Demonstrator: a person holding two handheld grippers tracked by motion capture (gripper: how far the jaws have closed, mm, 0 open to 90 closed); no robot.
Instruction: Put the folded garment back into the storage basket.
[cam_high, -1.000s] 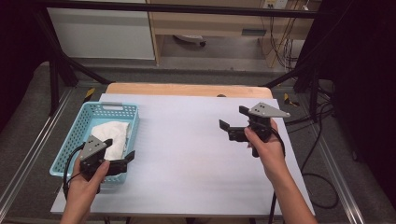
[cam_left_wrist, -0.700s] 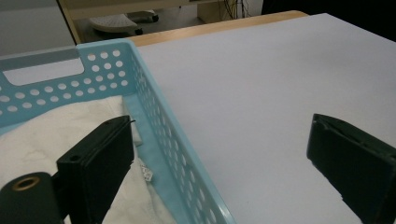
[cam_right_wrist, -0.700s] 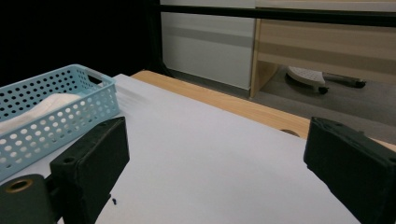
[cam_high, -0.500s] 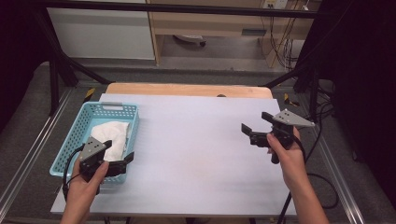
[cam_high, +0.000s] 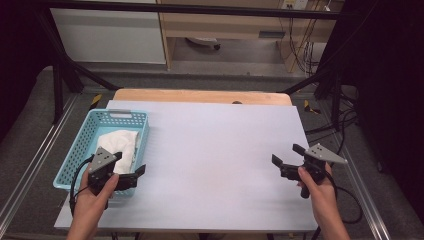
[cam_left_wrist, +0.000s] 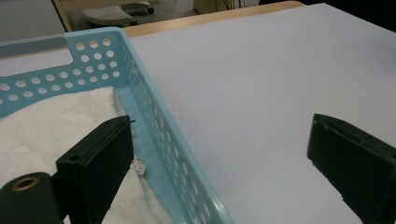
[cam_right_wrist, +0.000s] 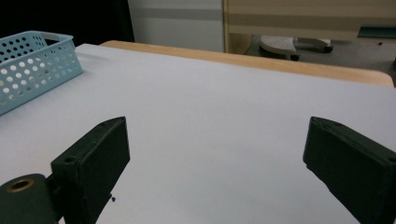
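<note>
White cloth (cam_high: 120, 145) in the basket (cam_high: 80, 145) lies under the wide-open, empty left tongs (cam_high: 134, 176)

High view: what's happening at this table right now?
A person holds a two-jaw gripper in each hand over a white-covered table. The left gripper is open, straddling the near right wall of a light blue perforated plastic basket that holds a crumpled white cloth. The right gripper is open too, over bare tabletop at the right side, holding nothing.
</note>
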